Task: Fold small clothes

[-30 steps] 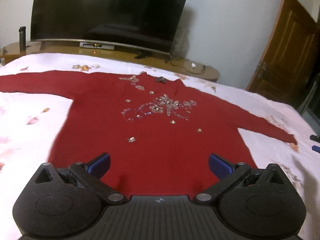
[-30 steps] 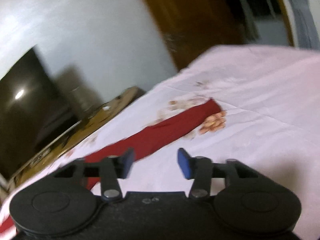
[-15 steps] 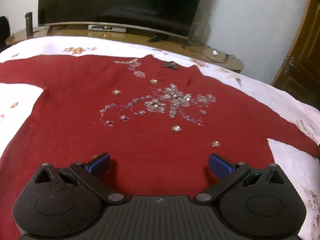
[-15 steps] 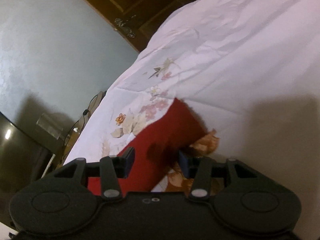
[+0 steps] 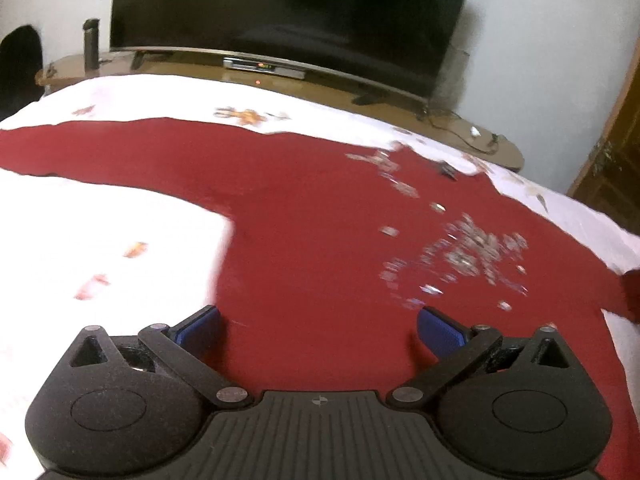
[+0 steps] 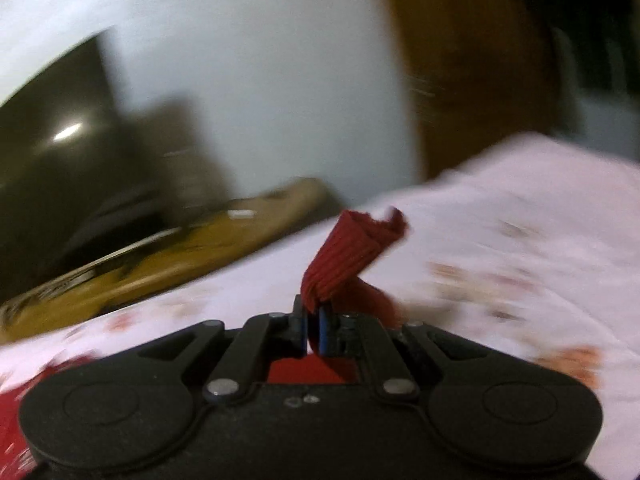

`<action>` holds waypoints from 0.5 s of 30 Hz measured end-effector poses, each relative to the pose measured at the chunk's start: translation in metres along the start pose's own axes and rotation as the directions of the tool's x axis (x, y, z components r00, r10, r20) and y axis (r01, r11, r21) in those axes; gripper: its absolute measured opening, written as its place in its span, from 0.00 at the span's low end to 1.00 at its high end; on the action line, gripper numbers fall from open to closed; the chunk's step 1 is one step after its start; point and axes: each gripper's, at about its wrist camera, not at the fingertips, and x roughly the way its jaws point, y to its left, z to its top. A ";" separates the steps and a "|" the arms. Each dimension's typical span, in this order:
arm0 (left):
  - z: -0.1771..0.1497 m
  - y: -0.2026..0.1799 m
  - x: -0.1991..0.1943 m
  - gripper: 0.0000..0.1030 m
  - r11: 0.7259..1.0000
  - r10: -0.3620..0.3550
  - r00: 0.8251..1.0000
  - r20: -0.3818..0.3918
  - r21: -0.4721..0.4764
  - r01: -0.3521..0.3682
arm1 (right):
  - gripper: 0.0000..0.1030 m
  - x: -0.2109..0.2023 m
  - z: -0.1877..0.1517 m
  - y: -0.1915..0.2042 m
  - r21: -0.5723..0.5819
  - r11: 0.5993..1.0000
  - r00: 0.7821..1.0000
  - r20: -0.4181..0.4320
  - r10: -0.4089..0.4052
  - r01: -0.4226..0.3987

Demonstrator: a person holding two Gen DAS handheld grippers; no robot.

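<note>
Red knit sweater with silver beadwork (image 5: 320,240) lies flat on the white floral bedsheet (image 5: 100,232). My right tongs (image 6: 313,330) are clamped on its ribbed cuff (image 6: 352,252), lifted off the sheet. I judge that thin pinch could slip if I swing fast. My left tongs (image 5: 318,330) gape wide, empty, over the sweater's body near its left side edge.

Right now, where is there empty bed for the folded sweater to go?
Bare white sheet lies beside the red sweater, below its outstretched sleeve. More sheet shows beyond the cuff pinched in the right gripper. The sweater fills the middle under the open left gripper.
</note>
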 end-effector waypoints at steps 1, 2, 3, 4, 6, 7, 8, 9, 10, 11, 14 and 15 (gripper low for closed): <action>0.003 0.011 -0.002 1.00 1.000 0.007 1.000 0.010 -0.007 -0.007 | 0.06 0.001 -0.004 0.035 -0.040 0.998 0.999 -0.009 0.044 -0.045; 0.006 0.021 -0.005 1.00 1.000 0.011 1.000 0.015 -0.013 -0.011 | 0.06 0.005 -0.010 0.065 -0.068 0.994 0.996 -0.027 0.087 -0.088; 0.009 0.031 -0.007 1.00 1.000 0.015 1.000 0.017 -0.018 -0.014 | 0.06 0.009 -0.019 0.100 -0.099 0.986 0.990 -0.051 0.129 -0.134; 0.011 0.043 -0.010 1.00 1.000 0.022 1.000 0.019 -0.022 -0.021 | 0.06 0.014 -0.029 0.130 -0.134 0.977 0.985 -0.074 0.156 -0.165; 0.015 0.062 -0.016 1.00 0.999 0.036 0.999 0.025 -0.023 -0.035 | 0.06 0.025 -0.051 0.178 -0.175 0.958 0.970 -0.131 0.207 -0.228; 0.016 0.070 -0.019 1.00 0.999 0.042 0.999 0.029 -0.028 -0.041 | 0.06 0.032 -0.067 0.204 -0.195 0.943 0.956 -0.174 0.236 -0.269; 0.018 0.077 -0.021 1.00 0.998 0.044 0.998 0.034 -0.035 -0.042 | 0.06 0.036 -0.081 0.224 -0.212 0.931 0.945 -0.205 0.256 -0.298; 0.019 0.083 -0.023 1.00 0.998 0.052 0.998 0.040 -0.046 -0.050 | 0.06 0.040 -0.096 0.243 -0.224 0.919 0.932 -0.239 0.272 -0.326; 0.022 0.090 -0.025 1.00 0.997 0.054 0.998 0.044 -0.064 -0.051 | 0.07 0.045 -0.110 0.258 -0.237 0.909 0.922 -0.271 0.277 -0.343; 0.024 0.093 -0.025 1.00 0.996 0.041 0.998 0.042 -0.077 -0.038 | 0.08 0.049 -0.123 0.270 -0.253 0.902 0.915 -0.300 0.270 -0.349; 0.034 0.092 -0.017 1.00 0.996 -0.007 0.999 0.035 -0.090 0.010 | 0.28 0.060 -0.154 0.291 -0.304 0.883 0.892 -0.390 0.228 -0.358; 0.038 0.087 -0.013 1.00 0.995 -0.033 0.999 0.039 -0.089 0.036 | 0.42 0.048 -0.155 0.293 -0.336 0.876 0.908 -0.356 0.221 -0.345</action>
